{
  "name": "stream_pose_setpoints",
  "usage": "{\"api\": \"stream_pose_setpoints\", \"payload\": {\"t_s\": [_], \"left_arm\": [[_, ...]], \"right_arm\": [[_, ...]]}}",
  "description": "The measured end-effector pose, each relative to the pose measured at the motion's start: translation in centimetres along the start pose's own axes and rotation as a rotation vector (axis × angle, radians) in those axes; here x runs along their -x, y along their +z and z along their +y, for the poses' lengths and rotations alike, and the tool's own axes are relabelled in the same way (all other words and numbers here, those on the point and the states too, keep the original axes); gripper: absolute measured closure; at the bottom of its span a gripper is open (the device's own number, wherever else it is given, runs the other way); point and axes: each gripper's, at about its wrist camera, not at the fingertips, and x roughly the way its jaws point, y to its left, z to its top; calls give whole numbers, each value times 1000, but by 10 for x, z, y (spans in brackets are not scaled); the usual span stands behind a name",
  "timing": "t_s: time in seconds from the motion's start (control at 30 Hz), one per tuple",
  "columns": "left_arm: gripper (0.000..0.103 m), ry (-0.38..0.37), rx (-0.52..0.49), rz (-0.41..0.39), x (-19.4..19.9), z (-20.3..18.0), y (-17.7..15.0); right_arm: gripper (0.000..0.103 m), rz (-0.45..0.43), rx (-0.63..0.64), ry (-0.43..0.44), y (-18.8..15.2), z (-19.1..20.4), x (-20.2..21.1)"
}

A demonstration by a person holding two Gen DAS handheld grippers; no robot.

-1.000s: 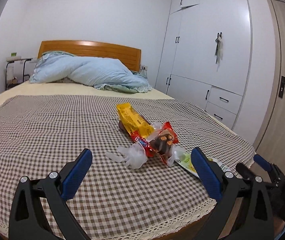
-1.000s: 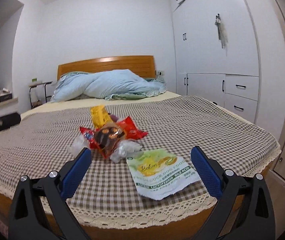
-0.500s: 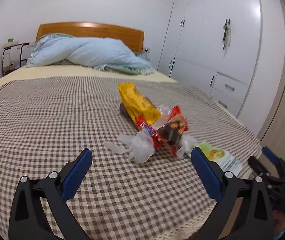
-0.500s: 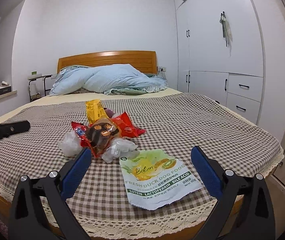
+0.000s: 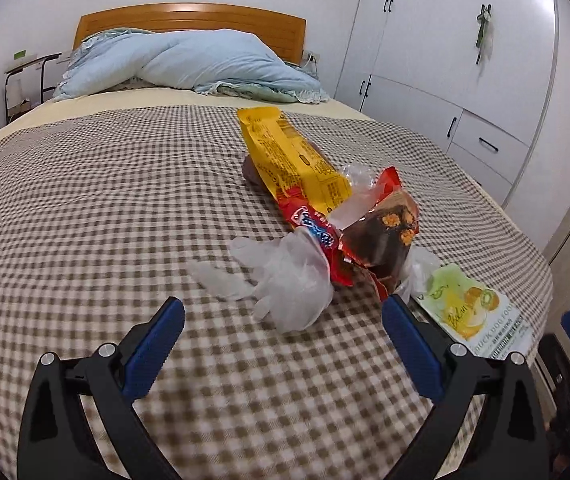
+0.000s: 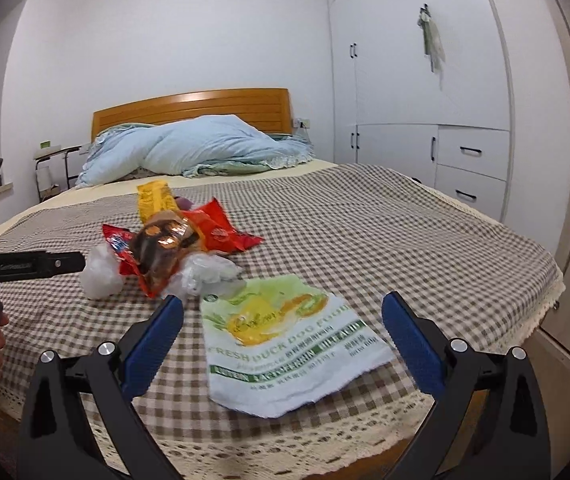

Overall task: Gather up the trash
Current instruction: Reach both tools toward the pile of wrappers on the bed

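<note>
Checked bedspread, blue duvet, white wardrobe.

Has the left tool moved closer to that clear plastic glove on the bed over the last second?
Yes. The left tool has come forward across the checked bedspread: the clear plastic glove now sits just beyond its open fingertips.

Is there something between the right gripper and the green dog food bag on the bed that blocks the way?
Nothing visible blocks it. The right gripper is open, and the dog food bag lies flat on the checked bedspread right in front of it. The other wrappers lie beyond the bag and to the left, not in the path.
</note>
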Motion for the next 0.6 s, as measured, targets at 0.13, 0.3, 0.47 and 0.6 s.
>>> {"api": "stream_pose_setpoints", "payload": {"t_s": [0.13,0.3,0.47,0.6], "left_arm": [[7,-3,-29,20,-22,-7,4],[39,-12,-22,127,-55,-2,4],[85,-68,55,115,-51,15,1],[91,-103,73,79,-33,27,1]], "right_arm": [[8,19,-33,-40,-6,-14,-1],[8,35,-43,-77,-11,-25,-1],[8,37,-54,-88,-12,-28,-1],[8,34,-48,-81,-12,-27,-1]]}}
